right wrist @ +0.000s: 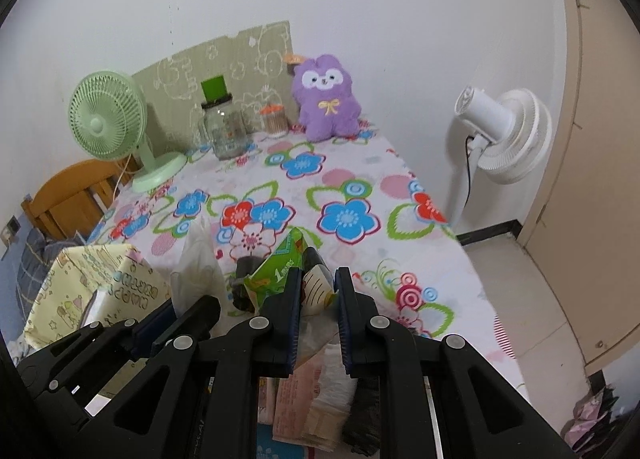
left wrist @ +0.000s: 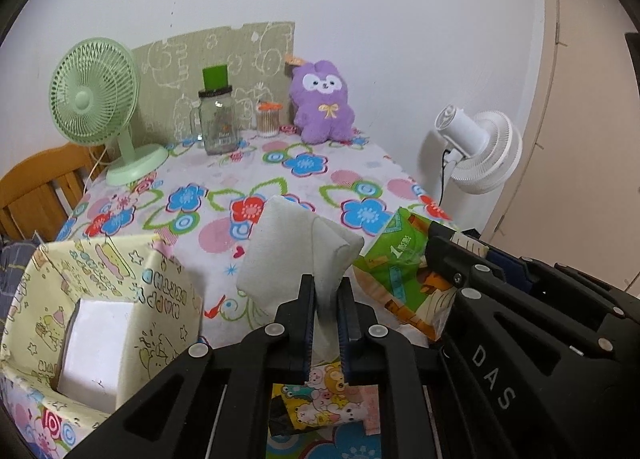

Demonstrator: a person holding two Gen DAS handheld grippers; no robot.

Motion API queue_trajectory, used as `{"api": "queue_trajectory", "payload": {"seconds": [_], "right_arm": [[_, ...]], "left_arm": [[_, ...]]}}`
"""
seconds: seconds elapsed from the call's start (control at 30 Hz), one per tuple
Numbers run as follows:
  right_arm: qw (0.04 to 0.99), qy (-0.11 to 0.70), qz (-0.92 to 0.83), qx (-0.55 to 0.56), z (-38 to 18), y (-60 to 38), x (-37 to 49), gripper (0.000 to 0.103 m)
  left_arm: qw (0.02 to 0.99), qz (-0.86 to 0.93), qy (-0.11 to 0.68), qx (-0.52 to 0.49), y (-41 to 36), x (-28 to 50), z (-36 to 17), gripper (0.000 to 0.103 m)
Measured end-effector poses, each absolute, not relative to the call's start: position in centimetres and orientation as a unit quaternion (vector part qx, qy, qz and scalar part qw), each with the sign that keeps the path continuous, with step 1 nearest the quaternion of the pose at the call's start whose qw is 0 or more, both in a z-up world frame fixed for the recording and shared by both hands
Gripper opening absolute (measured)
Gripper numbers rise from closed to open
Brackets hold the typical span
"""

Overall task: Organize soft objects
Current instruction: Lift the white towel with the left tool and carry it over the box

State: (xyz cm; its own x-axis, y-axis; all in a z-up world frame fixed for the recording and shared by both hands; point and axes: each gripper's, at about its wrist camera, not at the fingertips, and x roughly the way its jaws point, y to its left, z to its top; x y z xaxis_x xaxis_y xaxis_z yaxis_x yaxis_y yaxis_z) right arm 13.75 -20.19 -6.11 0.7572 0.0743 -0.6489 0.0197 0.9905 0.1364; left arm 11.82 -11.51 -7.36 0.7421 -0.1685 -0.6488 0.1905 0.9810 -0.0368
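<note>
My left gripper (left wrist: 326, 287) is shut on a soft white tissue (left wrist: 296, 251) and holds it up above the flowered tablecloth (left wrist: 280, 163). Beside it on the right, my right gripper (left wrist: 434, 245) is shut on a green tissue packet (left wrist: 396, 263). In the right wrist view the same green packet (right wrist: 280, 263) sits pinched between the fingers of my right gripper (right wrist: 316, 279). The left gripper (right wrist: 176, 311) shows at lower left there, with the white tissue (right wrist: 200, 267) standing up from it. A pale yellow patterned storage box (left wrist: 168, 291) stands open at the left with a white block (left wrist: 96, 351) inside.
Cartoon-printed packets (left wrist: 320, 395) and pink packets (right wrist: 308, 399) lie under the grippers. At the back stand a purple plush toy (left wrist: 322, 103), a glass jar (left wrist: 218, 123), a swab pot (left wrist: 268, 119) and a green fan (left wrist: 96, 99). A white fan (left wrist: 480, 147) stands beyond the table's right edge; a wooden chair (left wrist: 36, 187) left.
</note>
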Motion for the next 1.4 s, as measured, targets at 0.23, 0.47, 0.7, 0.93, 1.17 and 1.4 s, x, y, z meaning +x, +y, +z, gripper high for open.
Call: {"api": "queue_trajectory", "payload": {"seconds": [0.23,0.47,0.7,0.93,1.17,1.4], "right_arm": [[0.943,0.325,0.008,0.067,-4.0,-20.6,12.3,0.019],[0.949,0.307,0.003,0.066,-2.5,-20.6,10.9,0.019],[0.955,0.291,0.000,0.058,-1.0,-19.9,9.8,0.019],[0.958,0.284,0.005,0.047,0.0,-18.5,9.0,0.019],[0.960,0.278,0.017,0.037,0.9,-16.5,8.8,0.019],[0.961,0.273,0.031,0.030,1.5,-14.3,8.9,0.019]], "left_arm": [[0.940,-0.105,0.325,0.021,-12.1,10.6,-5.3,0.007],[0.945,-0.110,0.308,0.023,-12.0,9.3,-3.7,0.007],[0.948,-0.114,0.296,0.029,-11.4,8.5,-2.6,0.007],[0.950,-0.113,0.290,0.029,-10.2,7.7,-1.9,0.008],[0.954,-0.103,0.281,0.027,-8.3,7.2,-1.2,0.008],[0.956,-0.095,0.276,0.025,-6.2,7.1,-0.7,0.008]]}}
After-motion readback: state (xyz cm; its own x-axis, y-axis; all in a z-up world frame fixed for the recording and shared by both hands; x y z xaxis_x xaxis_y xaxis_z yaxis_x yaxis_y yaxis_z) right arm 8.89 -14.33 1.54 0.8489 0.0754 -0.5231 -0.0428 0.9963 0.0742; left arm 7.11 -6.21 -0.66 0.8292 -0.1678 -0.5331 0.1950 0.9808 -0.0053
